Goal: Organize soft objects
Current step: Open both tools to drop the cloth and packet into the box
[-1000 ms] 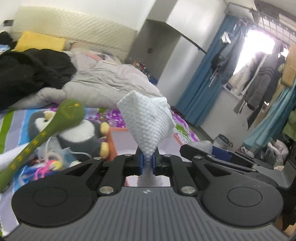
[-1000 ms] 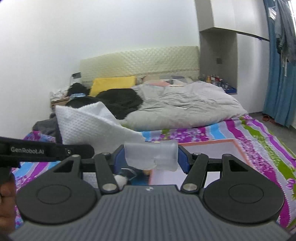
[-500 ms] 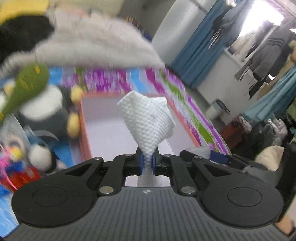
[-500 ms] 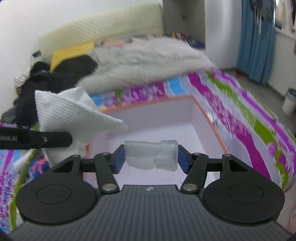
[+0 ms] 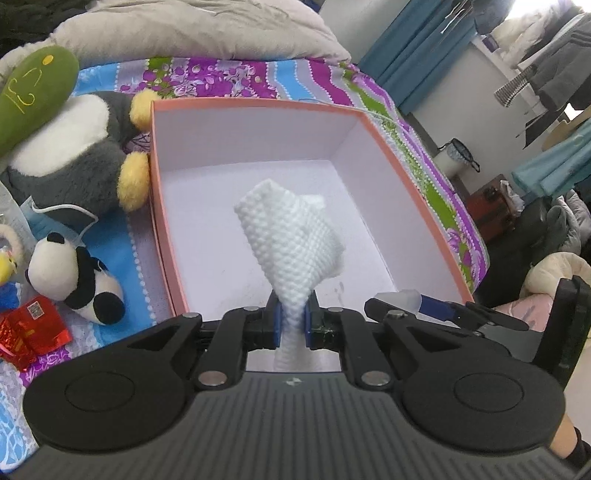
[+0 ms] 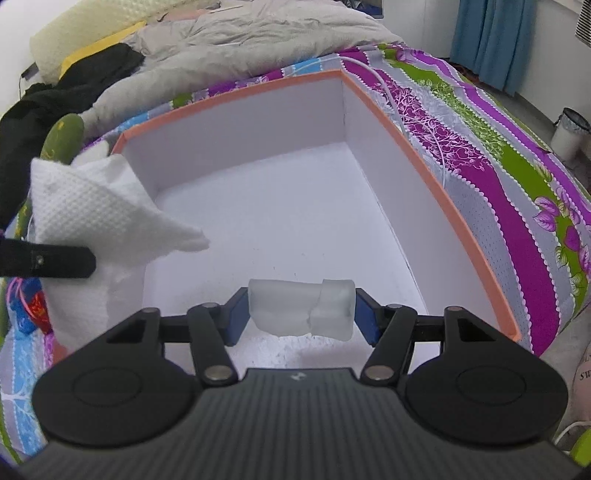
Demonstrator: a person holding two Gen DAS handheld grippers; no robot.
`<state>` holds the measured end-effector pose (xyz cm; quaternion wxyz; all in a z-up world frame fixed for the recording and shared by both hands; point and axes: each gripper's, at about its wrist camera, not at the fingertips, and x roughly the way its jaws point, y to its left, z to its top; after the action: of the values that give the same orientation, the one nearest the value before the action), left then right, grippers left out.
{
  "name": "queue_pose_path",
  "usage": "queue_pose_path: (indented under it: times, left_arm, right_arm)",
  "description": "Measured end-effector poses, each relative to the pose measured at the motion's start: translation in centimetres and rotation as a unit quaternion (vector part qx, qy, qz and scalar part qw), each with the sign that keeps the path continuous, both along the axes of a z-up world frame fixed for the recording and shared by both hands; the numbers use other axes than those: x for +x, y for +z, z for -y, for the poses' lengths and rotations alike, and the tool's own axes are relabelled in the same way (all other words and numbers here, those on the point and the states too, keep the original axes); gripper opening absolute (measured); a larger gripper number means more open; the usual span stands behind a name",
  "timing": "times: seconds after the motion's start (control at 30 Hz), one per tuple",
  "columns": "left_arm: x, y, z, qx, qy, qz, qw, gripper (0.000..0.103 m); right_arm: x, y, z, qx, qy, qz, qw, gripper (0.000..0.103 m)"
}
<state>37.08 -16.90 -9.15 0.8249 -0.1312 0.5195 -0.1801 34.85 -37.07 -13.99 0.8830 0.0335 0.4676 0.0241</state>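
An orange-rimmed box [image 5: 258, 105] with a white inside lies on the patterned bedspread. My left gripper [image 5: 291, 321] pinches a white textured cloth [image 5: 291, 236] over the box's near half. Its jaws are just starting to open, and the cloth is still held between the pads. My right gripper [image 6: 301, 314] is shut on a translucent white soft packet [image 6: 299, 310], held crosswise above the box floor near the front wall. In the right wrist view the cloth [image 6: 92, 206] and a left finger [image 6: 48, 260] hang over the box's left wall.
Left of the box lie a grey and white penguin plush [image 5: 66, 147], a small panda plush [image 5: 70, 277], a green plush [image 5: 33, 92] and a red packet [image 5: 33, 332]. A grey duvet [image 5: 184, 29] lies behind. A white cable [image 6: 399, 110] runs along the box's right side.
Both grippers have tipped downward and sunk from above the bed to over the open box, each still carrying its item. The box now fills both views.
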Motion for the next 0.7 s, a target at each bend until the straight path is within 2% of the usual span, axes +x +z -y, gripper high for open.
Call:
queue_pose_path:
  times: [0.03,0.1,0.13,0.37,0.57,0.7]
  left_arm:
    - [0.0,0.1,0.1,0.003,0.000,-0.002,1.0000,0.018]
    - [-0.2,0.7,0.2,0.002,-0.002,0.005,1.0000,0.040]
    - [-0.4,0.9,0.1,0.002,-0.001,0.011,0.9999,0.044]
    - [-2.4,4.3,-0.1,0.027,-0.013,0.081,0.9963,0.044]
    - [-5.7,8.0,-1.0,0.049,-0.022,0.158,0.9861,0.045]
    - [-7.9,9.6,-2.2,0.054,-0.018,0.191,0.9799,0.045]
  right_arm:
    - [0.0,0.1,-0.1,0.001,0.001,0.000,1.000,0.068]
    - [-0.2,0.5,-0.3,-0.001,0.007,0.006,1.000,0.079]
    - [-0.3,0.7,-0.4,-0.001,0.010,0.011,1.000,0.081]
    - [-1.5,3.6,-0.9,0.009,0.015,0.060,0.998,0.081]
    - [-4.0,7.2,-2.4,0.023,0.034,0.126,0.991,0.081]
    - [-5.9,9.2,-3.8,0.030,0.050,0.167,0.984,0.081]
